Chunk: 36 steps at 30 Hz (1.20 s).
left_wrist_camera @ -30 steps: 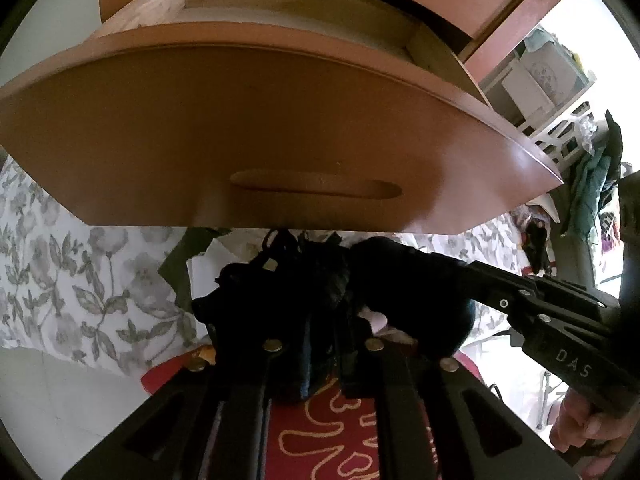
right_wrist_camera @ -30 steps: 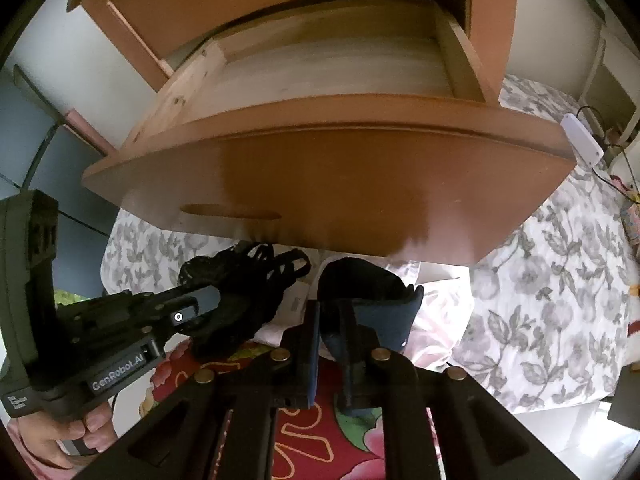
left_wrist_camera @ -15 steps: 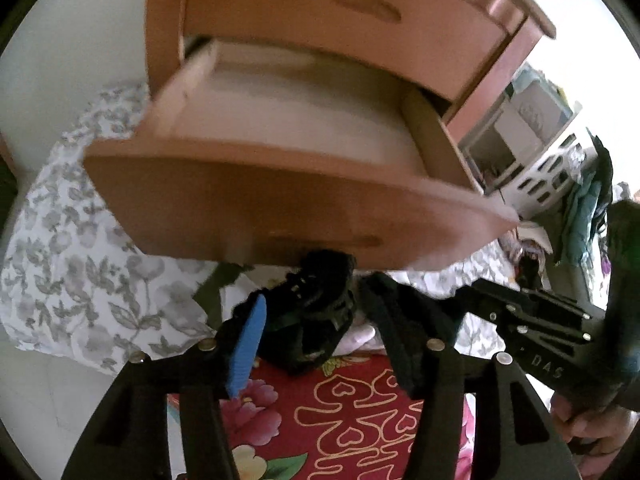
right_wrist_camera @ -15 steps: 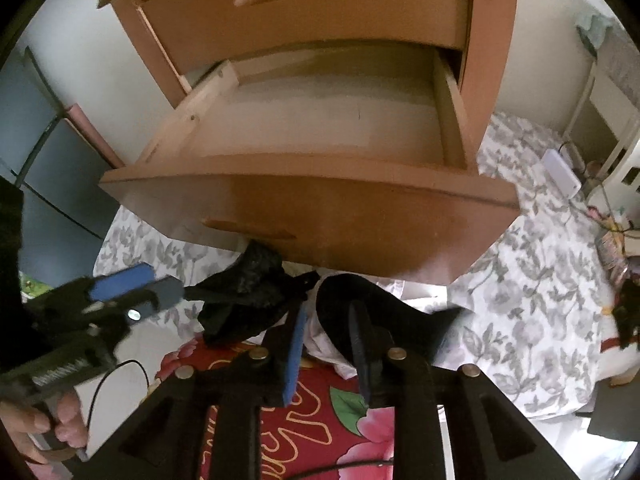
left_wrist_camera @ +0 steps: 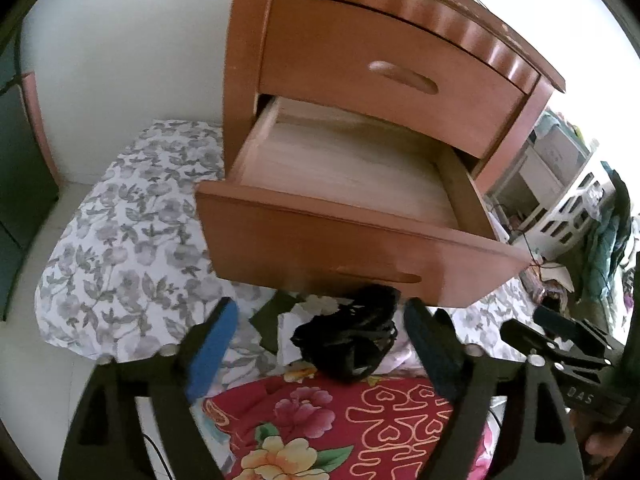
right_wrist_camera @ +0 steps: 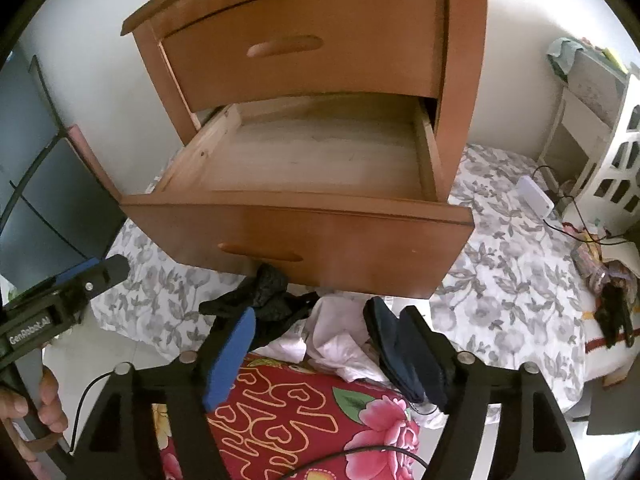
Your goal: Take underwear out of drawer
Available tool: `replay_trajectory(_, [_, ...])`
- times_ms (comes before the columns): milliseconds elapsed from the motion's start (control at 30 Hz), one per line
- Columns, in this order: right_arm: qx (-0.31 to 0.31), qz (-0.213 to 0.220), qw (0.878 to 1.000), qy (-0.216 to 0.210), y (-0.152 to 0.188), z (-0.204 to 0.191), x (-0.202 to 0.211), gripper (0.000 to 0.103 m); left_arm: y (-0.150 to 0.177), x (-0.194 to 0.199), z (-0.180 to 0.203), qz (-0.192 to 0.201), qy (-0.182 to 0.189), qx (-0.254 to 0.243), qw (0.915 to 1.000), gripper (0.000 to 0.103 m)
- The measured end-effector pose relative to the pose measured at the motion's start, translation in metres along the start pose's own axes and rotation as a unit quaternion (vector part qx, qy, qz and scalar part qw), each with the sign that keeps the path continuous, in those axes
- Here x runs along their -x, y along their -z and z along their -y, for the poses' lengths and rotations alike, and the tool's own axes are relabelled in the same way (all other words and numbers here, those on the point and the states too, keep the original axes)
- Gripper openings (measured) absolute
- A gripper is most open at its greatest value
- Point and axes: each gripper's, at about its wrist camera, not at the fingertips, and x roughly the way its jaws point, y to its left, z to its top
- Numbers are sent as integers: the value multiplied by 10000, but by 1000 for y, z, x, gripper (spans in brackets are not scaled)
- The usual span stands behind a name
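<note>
Right now my left gripper [left_wrist_camera: 320,344] is opening, its jaws standing wide to either side of the black lace underwear [left_wrist_camera: 352,340], which lies in a heap on the pile of clothes below and is not pressed by either pad. My right gripper [right_wrist_camera: 332,344] is opening too; a dark navy garment [right_wrist_camera: 394,350] hangs against the inner face of its right finger, and I cannot tell whether it has dropped free or is clinging.

If that fabric snags on the pad, I judge it could be dragged back up when I lift away. The black piece sits at the edge of the heap, just under the drawer's front panel, so it could slide toward the floor.

Farther off, the open drawer [right_wrist_camera: 312,160] shows a bare wooden floor in both views, so I take the removal as done.

Only the right view shows the navy garment and the white clothes [right_wrist_camera: 336,340] beside it; the left view alone shows the black piece lying clear between open fingers. The red floral blanket [left_wrist_camera: 340,420] appears in both.
</note>
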Motion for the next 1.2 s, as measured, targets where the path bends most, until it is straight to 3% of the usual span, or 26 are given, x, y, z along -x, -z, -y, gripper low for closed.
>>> replay_trajectory(200, [-134,88,9999,8,8,0,4,103,5,5,-5,124,-176,-16,9998,87])
replay_trajectory(400, [-273,279,9992,121,16,1,13,103,10,11,-4,248,-405,-161,9987,102])
replay_trajectory(1200, [-410,898,9918,817,22,-9,71,103,15,50,16,658,-709,-552,9938,102])
